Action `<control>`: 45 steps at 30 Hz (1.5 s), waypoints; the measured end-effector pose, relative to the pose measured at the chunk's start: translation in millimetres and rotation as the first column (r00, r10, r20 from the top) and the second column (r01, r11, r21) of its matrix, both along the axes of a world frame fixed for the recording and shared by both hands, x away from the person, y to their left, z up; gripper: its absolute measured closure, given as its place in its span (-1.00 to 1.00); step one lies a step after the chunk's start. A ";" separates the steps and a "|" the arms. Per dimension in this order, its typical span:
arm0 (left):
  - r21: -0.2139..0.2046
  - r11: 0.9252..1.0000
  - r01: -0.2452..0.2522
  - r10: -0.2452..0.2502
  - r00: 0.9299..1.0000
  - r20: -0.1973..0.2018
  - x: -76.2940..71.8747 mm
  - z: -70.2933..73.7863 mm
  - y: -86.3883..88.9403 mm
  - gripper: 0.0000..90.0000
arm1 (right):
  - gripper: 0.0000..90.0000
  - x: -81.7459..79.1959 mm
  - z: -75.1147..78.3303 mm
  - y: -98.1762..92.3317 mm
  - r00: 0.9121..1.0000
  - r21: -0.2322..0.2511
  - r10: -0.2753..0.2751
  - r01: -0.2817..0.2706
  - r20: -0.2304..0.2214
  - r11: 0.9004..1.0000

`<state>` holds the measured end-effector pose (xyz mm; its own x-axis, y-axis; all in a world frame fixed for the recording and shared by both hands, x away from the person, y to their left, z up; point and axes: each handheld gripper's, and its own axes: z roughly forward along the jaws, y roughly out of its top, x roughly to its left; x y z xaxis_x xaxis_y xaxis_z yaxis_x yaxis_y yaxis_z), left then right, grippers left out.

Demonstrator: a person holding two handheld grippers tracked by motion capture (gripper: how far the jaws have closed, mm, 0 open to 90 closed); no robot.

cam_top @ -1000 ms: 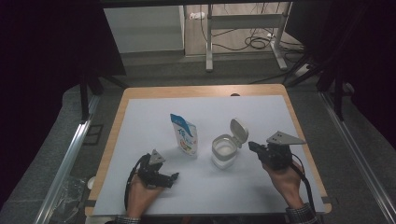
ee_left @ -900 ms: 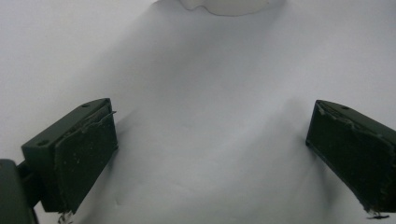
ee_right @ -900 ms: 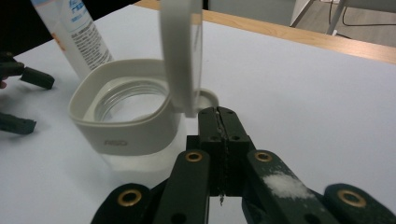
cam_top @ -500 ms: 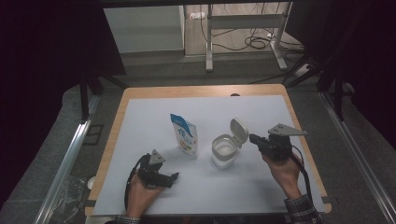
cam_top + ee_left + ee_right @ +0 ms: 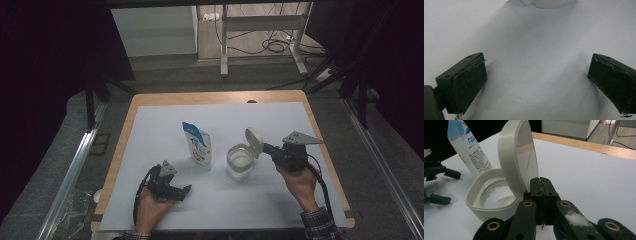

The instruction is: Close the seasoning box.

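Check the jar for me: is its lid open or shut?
Open. The lid stands up on edge beside the jar, leaving its mouth uncovered. The shut right gripper sits against the lid's edge.

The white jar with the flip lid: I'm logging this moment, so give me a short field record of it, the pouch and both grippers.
jar: white rim, clear body, on the white table cover
lid: hinged open, standing up
right gripper: jaws shut, tips at the lid's lower edge
left gripper: jaws open, nothing between them, low over the cover
pouch: blue and white, upright, left of the jar
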<state>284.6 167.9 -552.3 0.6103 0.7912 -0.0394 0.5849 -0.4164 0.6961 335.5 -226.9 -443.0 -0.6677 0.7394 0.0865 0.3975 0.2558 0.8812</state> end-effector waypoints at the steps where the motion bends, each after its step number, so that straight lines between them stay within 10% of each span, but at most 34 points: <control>1: 0.000 1.000 0.000 0.000 1.000 0.000 0.0 0.0 0.0 -0.96 | 0.98 -0.2 0.1 0.1 1.000 0.004 0.003 -0.003 -0.002 1.000; 11: 0.000 1.000 0.000 0.000 1.000 0.000 0.0 0.1 0.0 -0.96 | 0.94 -3.4 -0.1 8.3 0.999 0.000 0.037 -0.037 0.002 0.999; 22: 0.000 1.000 0.000 0.000 1.000 0.000 -0.1 0.0 0.0 -0.96 | 0.31 -6.0 3.4 2.1 0.999 -0.040 -0.016 0.017 0.029 0.999; 45: -0.002 1.000 -0.002 0.002 1.000 -0.001 -0.3 0.0 -0.1 -0.96 | -0.19 -12.6 -3.3 -11.5 0.999 -0.095 -0.029 0.030 0.014 0.995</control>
<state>284.4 167.8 -552.3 0.6086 0.7924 -0.0418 0.5866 -0.4138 0.6962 322.9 -238.4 -446.4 -0.6459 0.7634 0.0065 0.3953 0.3271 0.8583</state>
